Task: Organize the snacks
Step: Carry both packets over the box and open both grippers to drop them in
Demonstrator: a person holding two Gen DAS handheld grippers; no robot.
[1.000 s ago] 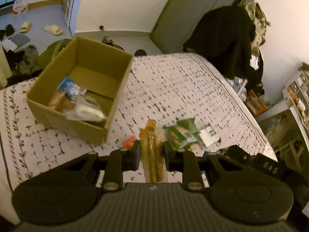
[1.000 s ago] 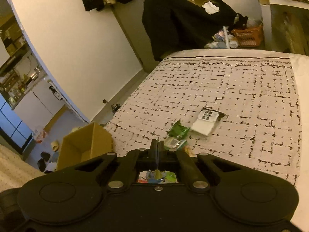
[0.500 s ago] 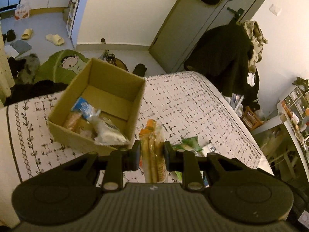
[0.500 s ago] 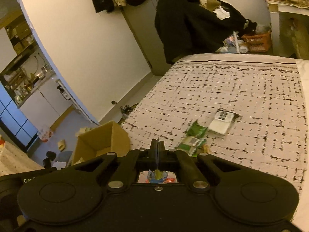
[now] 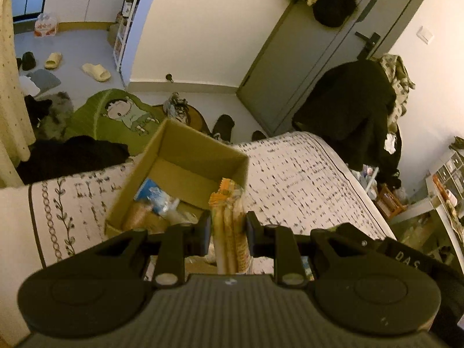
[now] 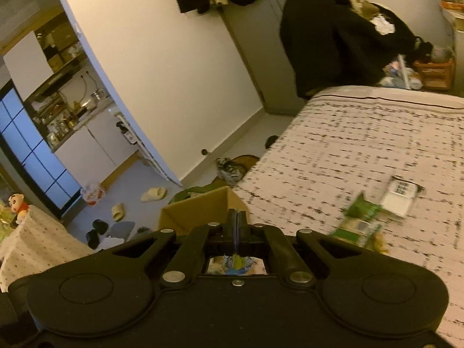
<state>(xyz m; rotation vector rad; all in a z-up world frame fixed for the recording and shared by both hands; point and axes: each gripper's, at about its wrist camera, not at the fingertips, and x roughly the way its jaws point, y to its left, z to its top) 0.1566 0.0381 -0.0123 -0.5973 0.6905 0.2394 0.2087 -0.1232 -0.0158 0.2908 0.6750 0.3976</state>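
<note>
Cardboard box (image 5: pixel 200 156) is looming nearer than before, left gripper (image 5: pixel 227 227) pinching biscuit packet (image 5: pixel 229 226), right gripper (image 6: pixel 236 226) clamping a thin wrapper (image 6: pixel 236 262).

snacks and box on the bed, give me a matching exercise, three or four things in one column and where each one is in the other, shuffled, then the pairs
Things:
1. biscuit pack
2. blue packet
3. green packet
4. white packet

Places:
A. on the bedspread, farther from the camera than its neighbour
B. inside the cardboard box
C. between the left gripper fingers
D. on the bedspread, nearer the camera

Pairs: 1-C, 2-B, 3-D, 4-A
</note>
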